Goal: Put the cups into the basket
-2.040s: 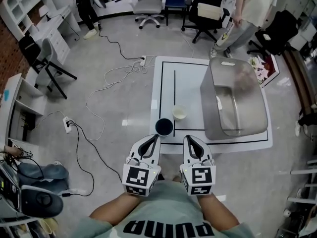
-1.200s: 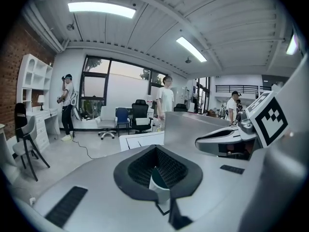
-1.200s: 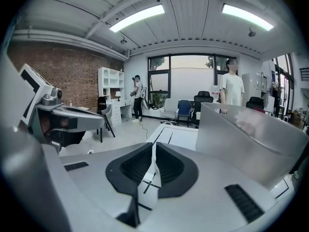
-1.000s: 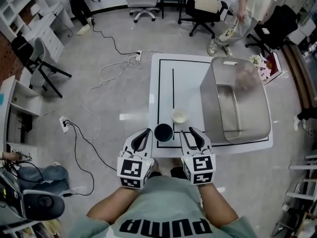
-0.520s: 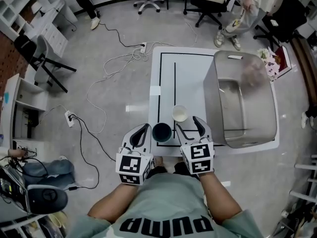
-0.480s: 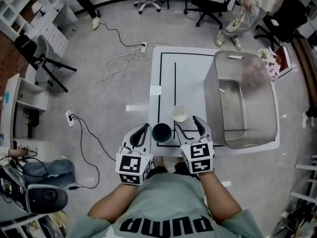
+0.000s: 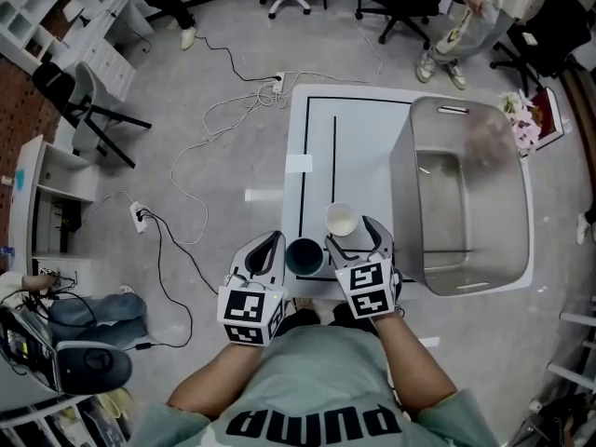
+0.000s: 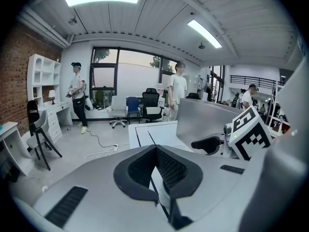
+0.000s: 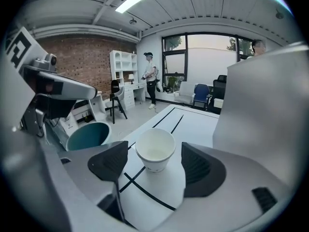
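- Nearest me, the left gripper had its jaws pressed together on nothing. Its tip sat just to the left of the teal cup.
- The right gripper had just been spreading its jaws. They stood wide on either side of the white paper cup, with the pads clear of its wall, so nothing was gripped.
- Both cups stood upright on the white tabletop near its front edge. The teal one was nearer me, and the white one was a little beyond it and to the right, near it but apart.
- I took this for the approach to the first pick, with the white cup lined up.
- The next move, as I judged it, called for several things:
  - easing forward until the pads flanked the cup's middle;
  - closing gently, since thin paper would likely buckle;
  - lifting it and carrying it right over the basket's wall.
- The grey basket stood on the right side of the tabletop, just beside the right gripper. It looked empty as far as I could see.
- Counted, there were two cups, one teal and one white, with neither in the basket. There was one basket, and two grippers.
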### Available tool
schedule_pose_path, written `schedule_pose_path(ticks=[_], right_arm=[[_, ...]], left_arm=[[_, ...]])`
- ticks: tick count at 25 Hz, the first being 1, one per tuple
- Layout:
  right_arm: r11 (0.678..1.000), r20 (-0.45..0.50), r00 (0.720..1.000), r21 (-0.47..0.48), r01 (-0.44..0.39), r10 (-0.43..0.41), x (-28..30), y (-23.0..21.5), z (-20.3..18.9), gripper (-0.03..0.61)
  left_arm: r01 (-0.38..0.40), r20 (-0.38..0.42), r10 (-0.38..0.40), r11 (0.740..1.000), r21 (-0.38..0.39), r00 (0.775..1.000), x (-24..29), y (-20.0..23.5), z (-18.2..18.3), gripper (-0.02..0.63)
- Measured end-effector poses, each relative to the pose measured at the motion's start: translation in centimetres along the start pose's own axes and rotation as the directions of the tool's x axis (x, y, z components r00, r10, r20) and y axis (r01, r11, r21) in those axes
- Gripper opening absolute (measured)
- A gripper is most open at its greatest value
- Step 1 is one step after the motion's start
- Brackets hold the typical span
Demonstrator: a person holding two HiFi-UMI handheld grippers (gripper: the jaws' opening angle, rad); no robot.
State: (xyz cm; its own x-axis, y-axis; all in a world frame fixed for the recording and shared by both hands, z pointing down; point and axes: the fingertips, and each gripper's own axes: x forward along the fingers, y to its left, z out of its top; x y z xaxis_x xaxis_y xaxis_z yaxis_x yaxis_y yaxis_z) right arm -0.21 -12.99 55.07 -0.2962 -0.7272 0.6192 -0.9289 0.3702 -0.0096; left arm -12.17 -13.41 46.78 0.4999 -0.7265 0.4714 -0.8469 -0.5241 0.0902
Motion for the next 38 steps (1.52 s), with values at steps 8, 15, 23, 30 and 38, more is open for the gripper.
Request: schedule_pose_path(ticks=[8, 15, 23, 30, 38], right_arm=[[0.998, -0.023, 0.999, -0.039, -0.046, 0.045, 2.0, 0.1, -0.5, 0.348], [0.996, -0.038, 0.998, -0.071, -0.056, 0.054, 3.3, -0.5, -1.0, 0.353], [0.995, -0.014, 0.999, -0.090, -0.034, 0.033, 3.7, -0.7, -0.8, 0.351], [0.996, 0.015, 1.000, -0.086, -0.010, 0.011, 2.8, -0.8, 0.3, 0.350], [0.998, 0.102, 0.994, -0.054, 0.032, -0.026, -0.3, -1.0, 3.8, 0.343]], left_arm=[[-0.021, -0.024, 0.020, 1.000, -0.019, 0.999, 1.0, 0.8, -0.4, 0.005], [-0.028, -0.030, 0.028, 0.999, -0.018, 0.999, 2.0, 0.6, -0.4, 0.005], [-0.029, -0.026, 0.029, 0.999, -0.019, 0.999, 2.2, 0.8, -0.2, 0.005], [-0.017, -0.009, 0.017, 1.000, -0.016, 1.000, 1.9, 0.9, 0.3, 0.005], [0.004, 0.031, -0.004, 1.000, -0.006, 1.000, 1.1, 0.2, 1.5, 0.005]])
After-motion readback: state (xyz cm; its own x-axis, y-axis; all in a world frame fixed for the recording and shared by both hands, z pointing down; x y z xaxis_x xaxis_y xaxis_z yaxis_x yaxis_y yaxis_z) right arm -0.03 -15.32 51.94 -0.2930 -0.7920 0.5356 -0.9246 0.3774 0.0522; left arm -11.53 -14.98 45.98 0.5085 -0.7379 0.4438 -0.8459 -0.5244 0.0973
